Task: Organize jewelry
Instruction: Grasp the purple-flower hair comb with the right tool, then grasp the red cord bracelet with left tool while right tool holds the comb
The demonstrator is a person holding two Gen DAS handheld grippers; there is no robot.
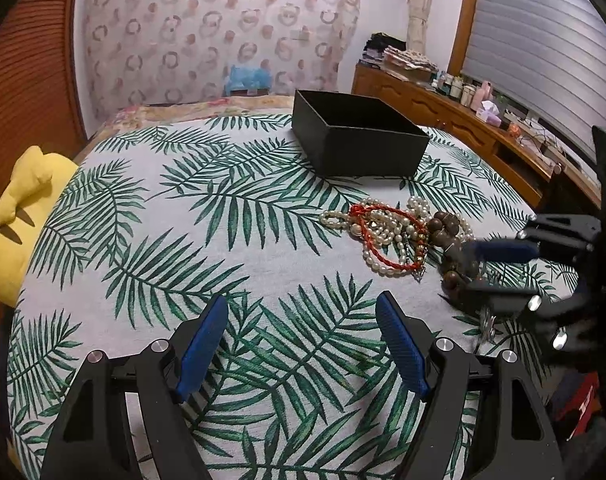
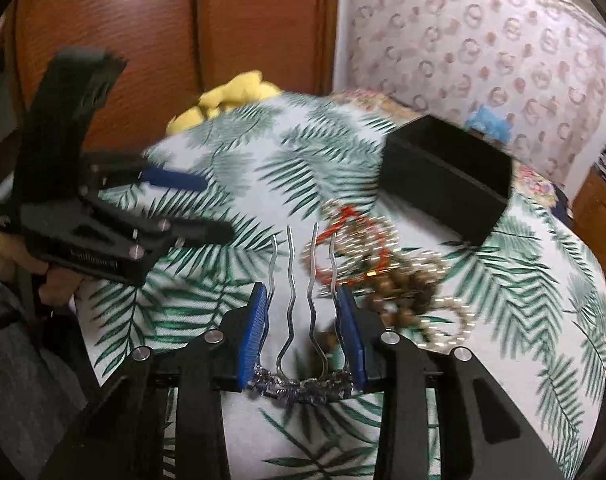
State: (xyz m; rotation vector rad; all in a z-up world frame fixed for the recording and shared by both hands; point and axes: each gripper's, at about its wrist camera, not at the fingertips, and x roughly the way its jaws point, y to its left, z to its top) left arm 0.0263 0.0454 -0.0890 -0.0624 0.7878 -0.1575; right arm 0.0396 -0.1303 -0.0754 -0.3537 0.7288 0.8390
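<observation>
My right gripper (image 2: 303, 336) has its blue pads (image 2: 255, 336) closed in on a silver hair comb (image 2: 301, 312). The wavy prongs point away from me toward 12 o'clock, and the jewelled spine sits down at the base of the jaws; the outer prongs lie against the pads. The view is blurred, so I cannot tell how firm the grip is.

My left gripper (image 1: 303, 344) hangs over the leaf-print cloth (image 1: 163, 240) with its jaws spread wide and nothing between them. From the right wrist view it shows at 9 o'clock, (image 2: 207, 208), again parted and empty.

In the left view the jewelry pile lies at 1 o'clock: a pearl strand (image 1: 379, 224), a red cord (image 1: 387, 240) looped through it, and brown beads (image 1: 451, 248) on its right side, all tangled and touching. The right gripper (image 1: 475, 268) comes in from 3 o'clock, its tips right at the brown beads, though blur hides any contact.

The black box (image 1: 359, 136) stands open beyond the pile at 12 o'clock, apart from it. A yellow plush (image 1: 19, 216) sits at the cloth's edge at 9 o'clock.
</observation>
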